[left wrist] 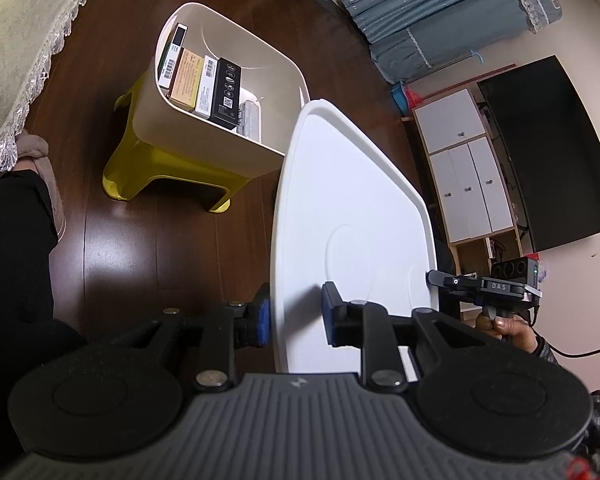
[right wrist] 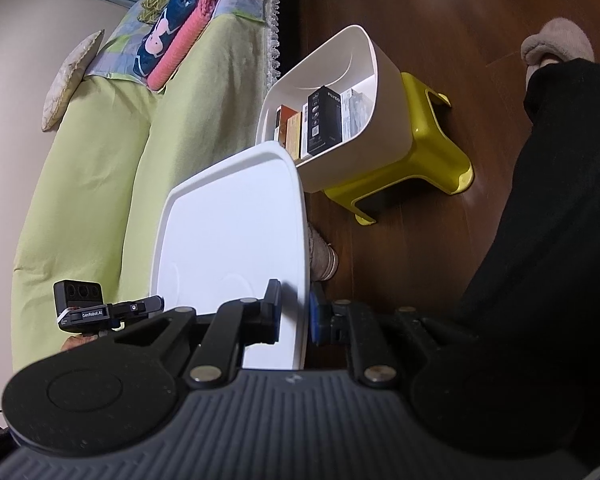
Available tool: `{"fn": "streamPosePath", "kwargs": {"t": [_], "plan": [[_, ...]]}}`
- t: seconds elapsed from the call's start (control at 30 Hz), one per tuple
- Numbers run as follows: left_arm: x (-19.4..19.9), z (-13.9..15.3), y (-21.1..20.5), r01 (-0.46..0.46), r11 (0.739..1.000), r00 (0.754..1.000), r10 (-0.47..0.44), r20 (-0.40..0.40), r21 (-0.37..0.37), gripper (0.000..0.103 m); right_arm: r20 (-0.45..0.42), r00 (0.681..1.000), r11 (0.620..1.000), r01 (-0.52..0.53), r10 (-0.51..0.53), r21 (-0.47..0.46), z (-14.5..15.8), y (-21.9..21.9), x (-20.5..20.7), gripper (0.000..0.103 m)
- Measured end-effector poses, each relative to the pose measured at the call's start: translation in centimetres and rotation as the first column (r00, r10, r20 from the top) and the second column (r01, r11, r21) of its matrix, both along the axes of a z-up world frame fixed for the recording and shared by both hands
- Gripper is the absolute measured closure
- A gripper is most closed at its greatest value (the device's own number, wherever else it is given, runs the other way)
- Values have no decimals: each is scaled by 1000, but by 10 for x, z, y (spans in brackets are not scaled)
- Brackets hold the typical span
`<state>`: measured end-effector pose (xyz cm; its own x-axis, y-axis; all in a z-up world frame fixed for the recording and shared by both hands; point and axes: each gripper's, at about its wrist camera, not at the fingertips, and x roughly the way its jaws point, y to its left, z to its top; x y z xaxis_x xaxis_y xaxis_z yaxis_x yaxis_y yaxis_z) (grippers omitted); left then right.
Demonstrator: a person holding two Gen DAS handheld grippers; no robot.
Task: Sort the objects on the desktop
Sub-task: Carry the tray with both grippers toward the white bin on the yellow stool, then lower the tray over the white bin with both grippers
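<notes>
Left wrist view shows the left gripper (left wrist: 294, 316) pinching one side edge of a flat white plastic lid (left wrist: 352, 208), held up in the air over the dark brown wooden floor (left wrist: 148, 248). The right gripper (right wrist: 296, 312) pinches the other side edge, fingers squeezed tight. Just past the lid's far edge sits an open cream plastic bin (left wrist: 204, 120) with small boxes (left wrist: 204, 84) standing inside, on a yellow plastic stool (left wrist: 168, 172). Bare floor lies around the stool.
</notes>
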<state>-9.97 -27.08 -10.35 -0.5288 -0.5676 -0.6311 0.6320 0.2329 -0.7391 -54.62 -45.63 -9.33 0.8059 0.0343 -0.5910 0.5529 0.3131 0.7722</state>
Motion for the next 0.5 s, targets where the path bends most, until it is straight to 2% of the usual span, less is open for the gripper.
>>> {"fn": "streamPosePath", "kwargs": {"t": [0.5], "plan": [[20, -9, -10, -19, 999, 1000, 19, -11, -32, 74, -38, 999, 1000, -16, 15, -26, 7, -18, 28, 90]]}}
